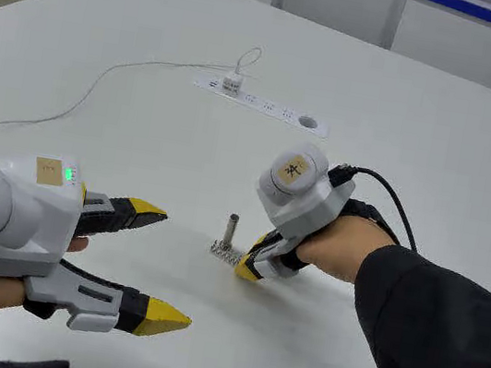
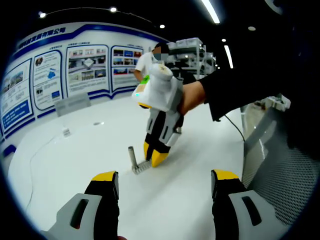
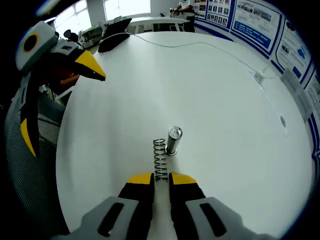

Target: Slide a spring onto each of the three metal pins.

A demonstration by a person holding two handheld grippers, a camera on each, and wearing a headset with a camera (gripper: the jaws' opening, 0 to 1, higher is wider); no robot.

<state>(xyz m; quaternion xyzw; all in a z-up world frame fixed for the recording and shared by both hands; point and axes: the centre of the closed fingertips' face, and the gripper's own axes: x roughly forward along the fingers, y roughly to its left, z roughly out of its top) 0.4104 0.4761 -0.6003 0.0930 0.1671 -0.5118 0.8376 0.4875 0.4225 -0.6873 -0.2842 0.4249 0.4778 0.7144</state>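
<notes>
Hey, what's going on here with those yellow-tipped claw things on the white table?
A person holds a gripper in each hand over a white table. The right gripper is shut on one end of a small spring. The spring lies beside an upright metal pin and is not yet on it. The left gripper is open, holds nothing and hangs off to the side. I can see one pin.
</notes>
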